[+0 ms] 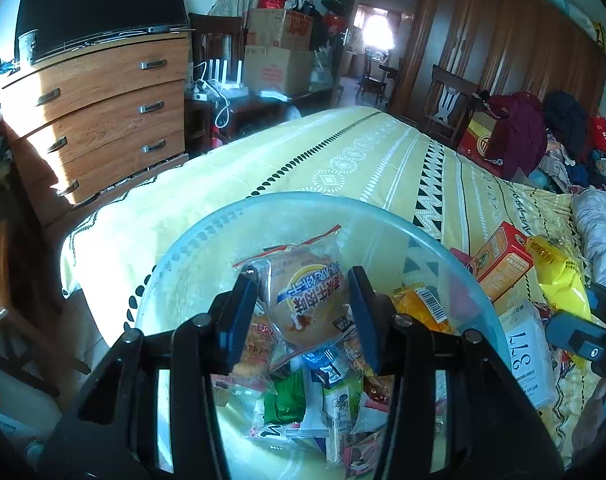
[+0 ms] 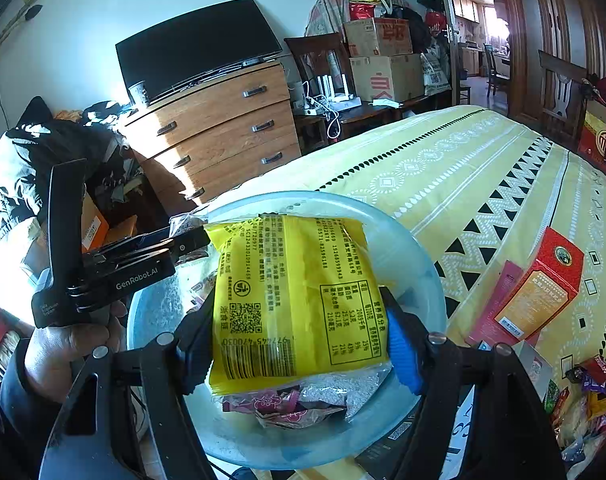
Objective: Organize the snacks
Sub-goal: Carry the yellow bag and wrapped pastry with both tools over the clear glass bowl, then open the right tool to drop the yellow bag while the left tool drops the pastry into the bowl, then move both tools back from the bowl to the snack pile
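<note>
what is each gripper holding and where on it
Left gripper: a clear-wrapped bun, by its sides. Right gripper: a yellow snack bag, by its side edges.

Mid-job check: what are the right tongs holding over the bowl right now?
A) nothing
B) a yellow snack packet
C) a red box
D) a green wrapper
B: in the right wrist view the right tongs are clamped on both sides of a yellow snack packet above the clear bowl.
</note>
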A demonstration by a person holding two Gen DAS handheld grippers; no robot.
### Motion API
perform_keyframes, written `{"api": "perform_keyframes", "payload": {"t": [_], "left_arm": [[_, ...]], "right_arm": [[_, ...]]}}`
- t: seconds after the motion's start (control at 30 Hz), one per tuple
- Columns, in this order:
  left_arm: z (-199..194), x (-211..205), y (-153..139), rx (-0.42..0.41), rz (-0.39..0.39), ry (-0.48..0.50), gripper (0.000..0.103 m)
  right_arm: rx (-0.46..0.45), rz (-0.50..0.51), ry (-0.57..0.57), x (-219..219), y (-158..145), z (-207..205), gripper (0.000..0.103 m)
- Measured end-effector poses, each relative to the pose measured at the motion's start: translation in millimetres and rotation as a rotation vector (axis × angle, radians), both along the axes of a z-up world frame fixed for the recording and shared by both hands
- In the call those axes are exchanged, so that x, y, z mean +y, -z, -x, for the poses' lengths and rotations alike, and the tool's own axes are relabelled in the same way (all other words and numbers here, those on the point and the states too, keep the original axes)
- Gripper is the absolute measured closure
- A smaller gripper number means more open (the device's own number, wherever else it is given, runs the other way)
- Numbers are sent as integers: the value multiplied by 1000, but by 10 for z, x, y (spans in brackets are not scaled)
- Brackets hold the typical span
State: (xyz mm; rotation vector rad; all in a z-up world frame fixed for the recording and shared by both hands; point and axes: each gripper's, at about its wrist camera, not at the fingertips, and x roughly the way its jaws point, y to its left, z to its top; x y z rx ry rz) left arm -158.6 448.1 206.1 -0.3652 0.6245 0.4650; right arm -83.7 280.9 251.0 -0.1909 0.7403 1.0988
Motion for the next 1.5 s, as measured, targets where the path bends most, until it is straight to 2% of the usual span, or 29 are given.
{"api": "perform_keyframes", "payload": {"t": [0.43,0.5,0.67,0.8,0.9,1.0,1.07,1.1,1.17,1.23,1.37,1.47,1.5], "left_arm": [[-19,7,35,8,11,5,54],[-22,10,38,12,11,3,49],[-5,4,38,15,2,-24,20],[31,-90,-39,-10,-3,-24,18],[66,-321,-196,-68,-15,29,18],[42,-704,-367,-122,-46,123,17],[-9,-1017,-449,-149,-65,204,15],[-38,-1144,-474,-157,-69,236,15],[-124,-1426,-518,-182,-53,316,15],[-234,-1675,-529,-190,-31,388,14],[-405,-1959,-485,-166,-26,468,14],[-531,-2016,-423,-133,-19,482,14],[-576,-2017,-408,-121,-13,481,14]], "right_arm": [[12,12,10,58,28,-2,24],[14,3,14,54,18,-3,21],[8,-17,7,6,-32,40,16],[-26,-69,13,-255,-123,172,15],[-125,-108,76,-814,-102,396,15],[-93,-89,129,-1412,137,500,14],[-49,-31,210,-1930,453,510,15],[-26,14,284,-2256,660,487,17],[42,91,393,-2715,975,392,31],[125,143,504,-3187,1282,238,34],[174,152,571,-3526,1533,-97,34],[195,126,547,-3393,1612,-518,33],[199,119,537,-3339,1652,-693,29]]}}
